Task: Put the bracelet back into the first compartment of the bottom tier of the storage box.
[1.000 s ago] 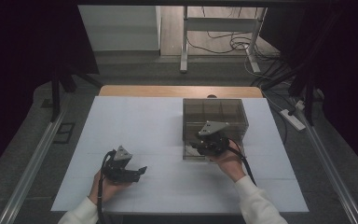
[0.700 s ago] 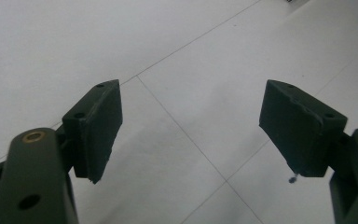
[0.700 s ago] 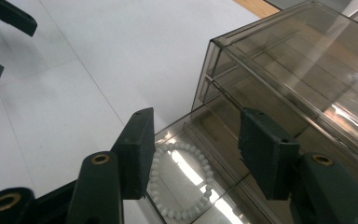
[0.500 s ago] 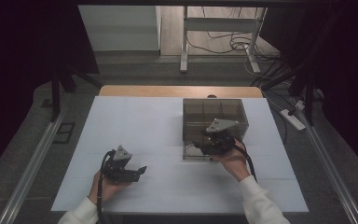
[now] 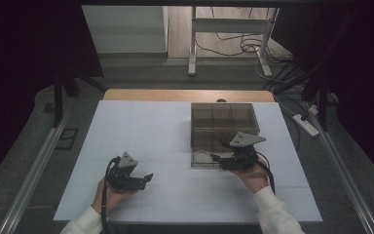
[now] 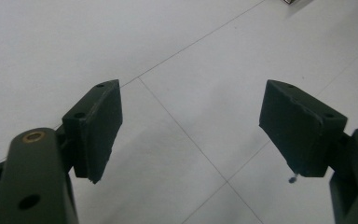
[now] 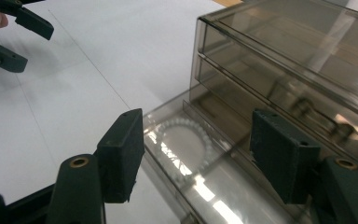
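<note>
A white beaded bracelet (image 7: 184, 142) lies in the pulled-out bottom drawer (image 7: 223, 186) of a smoky plastic drawer box (image 5: 224, 124). The right gripper (image 7: 193, 156) has just been opening; its 2 jaws stand released above the drawer. The left gripper (image 5: 143, 179) rests apart, jaws spread. The bracelet looks light, floppy and slippery (pinch 1 bead section).

A power strip (image 5: 306, 125) and loose cables (image 5: 233, 45) lie on the floor.

High overhead view, two close jaw-level views — shared white table (image 5: 165, 131).
</note>
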Action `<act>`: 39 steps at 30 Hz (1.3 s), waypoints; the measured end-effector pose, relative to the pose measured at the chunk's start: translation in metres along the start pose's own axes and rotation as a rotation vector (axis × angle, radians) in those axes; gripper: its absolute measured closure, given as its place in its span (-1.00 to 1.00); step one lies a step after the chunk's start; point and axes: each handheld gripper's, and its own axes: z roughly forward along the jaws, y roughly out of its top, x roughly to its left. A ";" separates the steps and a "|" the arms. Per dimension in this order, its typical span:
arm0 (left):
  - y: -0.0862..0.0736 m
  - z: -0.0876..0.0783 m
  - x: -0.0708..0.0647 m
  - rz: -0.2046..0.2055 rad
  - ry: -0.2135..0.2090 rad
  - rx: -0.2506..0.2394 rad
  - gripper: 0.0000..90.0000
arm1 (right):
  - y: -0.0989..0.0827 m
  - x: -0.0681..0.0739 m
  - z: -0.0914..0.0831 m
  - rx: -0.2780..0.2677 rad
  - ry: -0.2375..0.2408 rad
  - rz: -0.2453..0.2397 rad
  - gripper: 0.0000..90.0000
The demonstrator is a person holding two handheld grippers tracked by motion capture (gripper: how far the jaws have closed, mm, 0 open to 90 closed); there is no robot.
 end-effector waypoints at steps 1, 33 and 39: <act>0.000 0.000 0.000 0.000 0.000 0.000 -0.51 | -0.002 0.000 -0.003 -0.006 -0.004 0.007 -0.23; 0.001 0.000 0.000 0.005 0.000 -0.001 -0.51 | -0.045 -0.006 -0.038 0.013 -0.079 0.031 -0.26; 0.001 0.000 0.000 0.007 0.000 0.001 -0.51 | -0.051 -0.005 -0.041 0.035 -0.079 0.025 -0.27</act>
